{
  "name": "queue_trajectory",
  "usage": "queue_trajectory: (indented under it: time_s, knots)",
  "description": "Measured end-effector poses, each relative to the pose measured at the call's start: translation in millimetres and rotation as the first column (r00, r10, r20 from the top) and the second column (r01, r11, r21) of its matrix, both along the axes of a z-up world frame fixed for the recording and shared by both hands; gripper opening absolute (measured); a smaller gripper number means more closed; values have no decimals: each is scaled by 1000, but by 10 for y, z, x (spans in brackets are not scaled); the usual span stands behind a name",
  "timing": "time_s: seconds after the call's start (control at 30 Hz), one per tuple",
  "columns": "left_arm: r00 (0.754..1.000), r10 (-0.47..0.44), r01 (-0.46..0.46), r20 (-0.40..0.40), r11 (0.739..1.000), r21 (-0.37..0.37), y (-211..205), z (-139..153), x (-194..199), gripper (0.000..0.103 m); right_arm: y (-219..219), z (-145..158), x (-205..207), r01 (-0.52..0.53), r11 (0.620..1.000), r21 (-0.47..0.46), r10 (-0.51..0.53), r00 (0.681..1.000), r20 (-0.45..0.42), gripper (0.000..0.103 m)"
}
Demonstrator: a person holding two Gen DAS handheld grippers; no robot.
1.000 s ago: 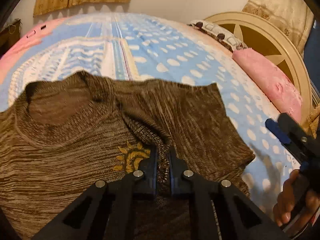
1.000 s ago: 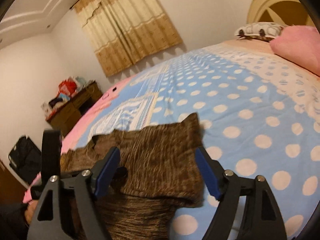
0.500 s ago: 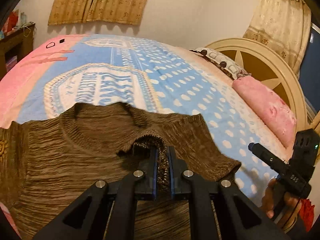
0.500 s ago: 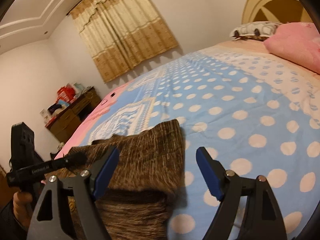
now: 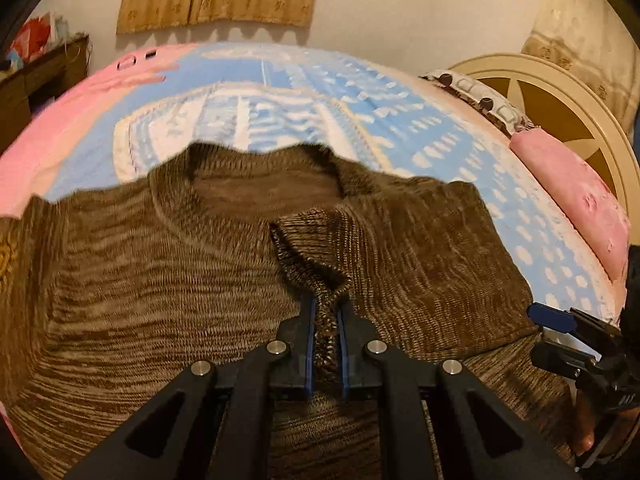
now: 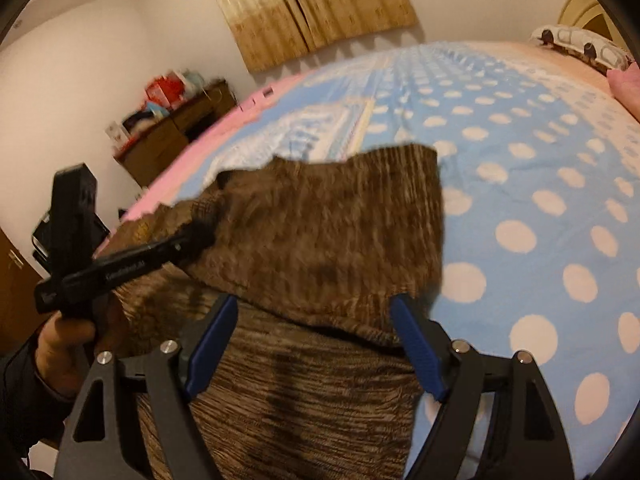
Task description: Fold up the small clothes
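Note:
A brown knit sweater lies on the bed with its round neckline toward the far side. My left gripper is shut on a ribbed edge of the sweater, a folded-in sleeve or side part, held over the chest. In the right wrist view the same sweater has its right side folded over. My right gripper hovers open above the fold's near edge, with cloth below and between its blue pads but not pinched. The left gripper shows at the left there, in a person's hand.
The bed carries a blue polka-dot and pink sheet. A pink pillow and a patterned pillow lie by the round cream headboard. A wooden dresser with clutter stands beyond the bed, under tan curtains.
My left gripper has carried the pinched sweater edge across the chest toward the neckline. My right gripper has come down and closer over the folded right side, still open.

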State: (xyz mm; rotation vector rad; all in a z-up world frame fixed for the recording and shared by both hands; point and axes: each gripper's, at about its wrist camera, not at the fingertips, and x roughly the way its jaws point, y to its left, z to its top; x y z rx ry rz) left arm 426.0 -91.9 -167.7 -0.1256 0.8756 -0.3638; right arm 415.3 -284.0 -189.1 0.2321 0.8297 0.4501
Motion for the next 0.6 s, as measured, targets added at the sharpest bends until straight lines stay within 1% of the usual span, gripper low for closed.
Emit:
queue_trajectory:
  time_s: [0.03, 0.13, 0.2, 0.27, 0.3, 0.33, 0.37, 0.4, 0.43, 0.47, 0.53, 0.6]
  knots:
    - [1000, -5, 5, 2, 1000, 1, -7, 12, 1, 9, 10, -53, 13, -8, 1000, -7, 8, 1000, -25, 83]
    - [1000, -13, 12, 21, 1000, 24, -38, 69, -46, 10, 30, -50, -25, -20, 999, -30, 20, 1000, -14, 83]
    - [999, -15, 14, 35, 1000, 26, -37, 104, -74, 10, 29, -30, -54, -18, 999, -34, 18, 1000, -9, 83]
    - [1000, -6, 5, 19, 999, 44, -45, 85, -50, 11, 28, 17, -81, -14, 1000, -26, 14, 1000, 5, 83]
    - [1000, 9, -9, -3, 999, 54, -36, 49, -18, 12, 30, 41, -104, -17, 1000, -20, 18, 1000, 15, 83]
    - [999, 27, -25, -31, 998, 53, -12, -1, 21, 14, 48, 48, -106, -18, 1000, -25, 19, 1000, 13, 83]
    - [998, 35, -33, -46, 999, 35, 20, -23, 35, 14, 77, 24, -89, -17, 999, -44, 17, 1000, -4, 84]
    - [998, 41, -40, -45, 999, 14, 56, -13, 24, 14, 105, -35, -74, -23, 997, -67, 21, 999, -30, 84]
    - [998, 42, -42, -43, 999, 9, 68, 2, 6, 16, 141, -75, -51, -34, 996, -79, 30, 999, -45, 84]
    - [998, 45, -45, -37, 999, 10, 74, 16, -10, 18, 175, -89, -73, -41, 994, -102, 39, 999, -26, 85]
    - [999, 34, -34, -20, 999, 6, 79, 46, -46, 18, 220, -79, -105, -59, 989, -139, 57, 998, -16, 86]
    - [1000, 27, -27, -14, 999, 20, 70, 50, -51, 18, 210, -76, -100, -61, 990, -131, 59, 998, -16, 88]
